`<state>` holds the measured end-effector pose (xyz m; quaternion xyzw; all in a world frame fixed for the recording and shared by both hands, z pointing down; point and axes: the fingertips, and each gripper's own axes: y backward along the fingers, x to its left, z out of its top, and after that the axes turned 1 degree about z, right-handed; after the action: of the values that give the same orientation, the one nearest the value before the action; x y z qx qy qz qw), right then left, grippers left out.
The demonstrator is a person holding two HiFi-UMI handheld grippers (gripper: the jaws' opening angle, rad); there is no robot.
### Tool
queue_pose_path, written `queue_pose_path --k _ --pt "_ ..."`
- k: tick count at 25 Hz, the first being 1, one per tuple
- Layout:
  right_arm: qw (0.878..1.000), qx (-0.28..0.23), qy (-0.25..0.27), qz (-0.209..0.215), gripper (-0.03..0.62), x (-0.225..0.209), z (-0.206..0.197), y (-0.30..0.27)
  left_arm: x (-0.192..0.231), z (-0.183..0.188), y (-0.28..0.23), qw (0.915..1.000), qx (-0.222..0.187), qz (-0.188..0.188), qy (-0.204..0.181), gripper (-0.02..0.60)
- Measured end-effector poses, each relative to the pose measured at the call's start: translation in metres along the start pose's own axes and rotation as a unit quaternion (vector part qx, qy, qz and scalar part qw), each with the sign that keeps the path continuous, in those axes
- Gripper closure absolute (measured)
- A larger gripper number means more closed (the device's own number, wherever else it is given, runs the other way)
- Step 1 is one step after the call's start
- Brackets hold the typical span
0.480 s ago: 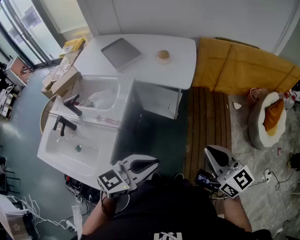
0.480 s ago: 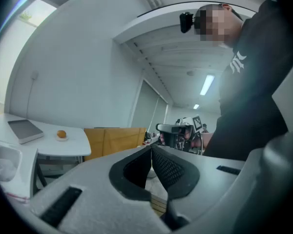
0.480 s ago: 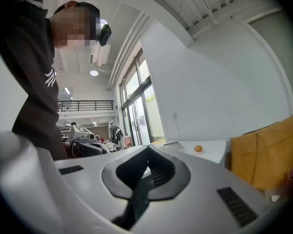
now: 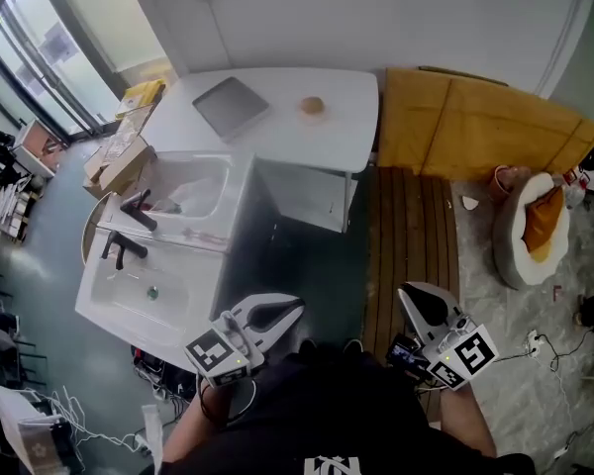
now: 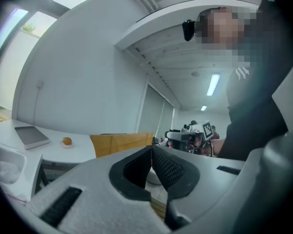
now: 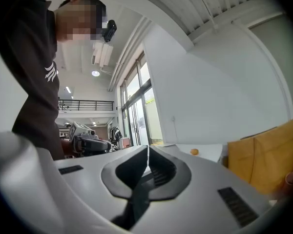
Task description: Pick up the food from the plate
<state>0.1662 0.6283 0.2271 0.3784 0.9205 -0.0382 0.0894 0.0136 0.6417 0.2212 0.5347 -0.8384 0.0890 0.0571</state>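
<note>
A small round brownish piece of food [image 4: 312,105] sits on a small plate [image 4: 312,113] at the far side of the white table [image 4: 346,137]. It shows small in the left gripper view as the food [image 5: 67,141] and in the right gripper view as the food [image 6: 194,151]. My left gripper [image 4: 295,307] is held low near my body, far from the table, its jaws shut with nothing between them. My right gripper [image 4: 406,295] is also near my body, over the wooden floor strip, shut and empty.
A grey flat tray [image 4: 232,106] lies on the table left of the plate. A white sink unit [image 4: 158,255] with black taps stands at the left. Yellow boards [image 4: 475,132] lean at the right, a pet bed [image 4: 530,228] beyond them. Boxes [image 4: 119,156] sit at the left.
The view has shifted slightly, so table and plate sit a little more to the left and up. Both grippers stay shut near my body, nearly where they were.
</note>
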Motion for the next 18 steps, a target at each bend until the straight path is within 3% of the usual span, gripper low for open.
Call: queue_pose_path --k 4,7,11,15,18 --pt "1.0 -0.005 0.016 -0.001 0.589 -0.009 0.0 0.005 0.006 -0.015 -0.01 0.9988 0.025 0.042 -0.004 0.577" --pt "1.0 -0.008 0.025 0.015 0.589 -0.016 -0.001 0.005 0.002 -0.014 -0.026 0.999 0.012 0.042 -0.001 0.577" --pt "0.999 -0.003 0.029 0.037 0.589 -0.022 -0.001 -0.003 0.004 -0.02 -0.037 0.9979 0.031 0.056 -0.003 0.577" --pt "0.999 0.0 0.029 0.039 0.589 -0.03 -0.002 -0.017 0.01 -0.013 -0.044 0.9989 0.012 0.045 0.004 0.577" --pt "0.999 0.002 0.024 0.036 0.589 -0.036 -0.003 -0.03 0.027 -0.016 -0.046 0.9987 0.022 0.046 -0.002 0.577"
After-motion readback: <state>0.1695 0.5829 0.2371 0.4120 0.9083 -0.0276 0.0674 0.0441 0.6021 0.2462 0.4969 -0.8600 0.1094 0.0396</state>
